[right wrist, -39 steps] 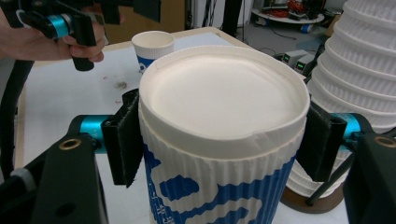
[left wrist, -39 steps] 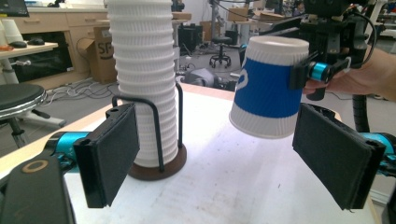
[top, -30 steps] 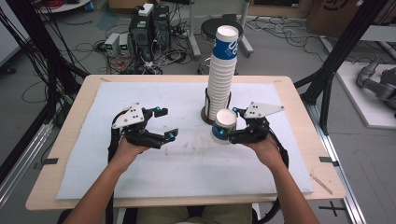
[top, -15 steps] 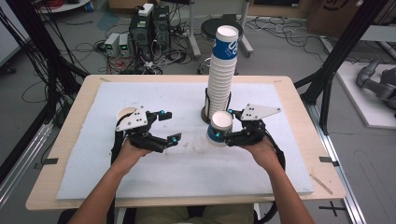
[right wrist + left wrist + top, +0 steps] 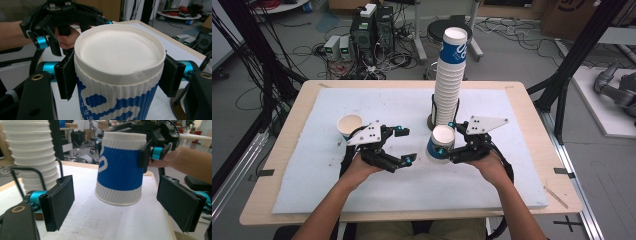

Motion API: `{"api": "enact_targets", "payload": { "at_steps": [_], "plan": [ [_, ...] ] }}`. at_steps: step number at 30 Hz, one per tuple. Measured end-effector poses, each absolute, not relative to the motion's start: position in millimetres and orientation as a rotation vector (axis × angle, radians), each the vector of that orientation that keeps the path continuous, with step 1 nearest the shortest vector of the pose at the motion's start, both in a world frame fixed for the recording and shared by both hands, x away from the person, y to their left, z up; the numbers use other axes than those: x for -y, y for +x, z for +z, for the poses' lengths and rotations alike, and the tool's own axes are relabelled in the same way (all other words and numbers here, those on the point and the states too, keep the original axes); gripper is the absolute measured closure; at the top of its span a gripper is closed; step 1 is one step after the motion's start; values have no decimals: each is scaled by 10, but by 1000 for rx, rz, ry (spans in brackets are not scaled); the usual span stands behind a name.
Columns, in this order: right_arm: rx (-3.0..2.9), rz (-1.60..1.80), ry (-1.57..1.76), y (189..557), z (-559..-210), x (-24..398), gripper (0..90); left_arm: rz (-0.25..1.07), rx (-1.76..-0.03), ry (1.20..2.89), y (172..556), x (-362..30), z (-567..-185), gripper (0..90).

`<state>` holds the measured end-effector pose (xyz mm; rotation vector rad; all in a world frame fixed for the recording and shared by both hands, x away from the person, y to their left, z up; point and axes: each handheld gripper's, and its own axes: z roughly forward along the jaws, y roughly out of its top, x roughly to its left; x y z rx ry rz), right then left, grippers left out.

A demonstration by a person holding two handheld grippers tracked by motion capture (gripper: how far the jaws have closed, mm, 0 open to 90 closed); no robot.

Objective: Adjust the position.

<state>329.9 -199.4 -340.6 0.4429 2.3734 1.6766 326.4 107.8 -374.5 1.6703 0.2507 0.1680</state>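
**Cup in mid-air between my tongs**

My right tongs clench a blue-and-white ribbed paper cup near its rim, held clear of the white-covered bench, just in front of the tall stack of paper cups. My left tongs gape, released, beside it. Squeezing harder could buckle the thin wall; swinging wide could topple the stack.

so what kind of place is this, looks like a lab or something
Most likely a robotics or data-collection lab: computer towers and loose cables on the floor beyond the table, black frame struts around it, and a robot arm lying on a white platform at right.
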Motion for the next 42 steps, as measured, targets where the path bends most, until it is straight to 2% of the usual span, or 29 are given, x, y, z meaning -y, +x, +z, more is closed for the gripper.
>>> {"api": "enact_targets", "payload": {
  "at_steps": [13, 33, 42],
  "plan": [
    [-2393, 1747, 380, 3281, -3413, 1929, 285, 127, -211, 1738, 3269, -903, -3874, 147],
    [-2447, 1878, 364, 3263, -3481, 1763, 285, 92, -170, 1753, 3234, -696, -3942, 149],
    [-2443, 1882, 352, 3259, -3481, 1772, 293, 100, -140, 1779, 3229, -738, -3902, 239]
  ]
}}
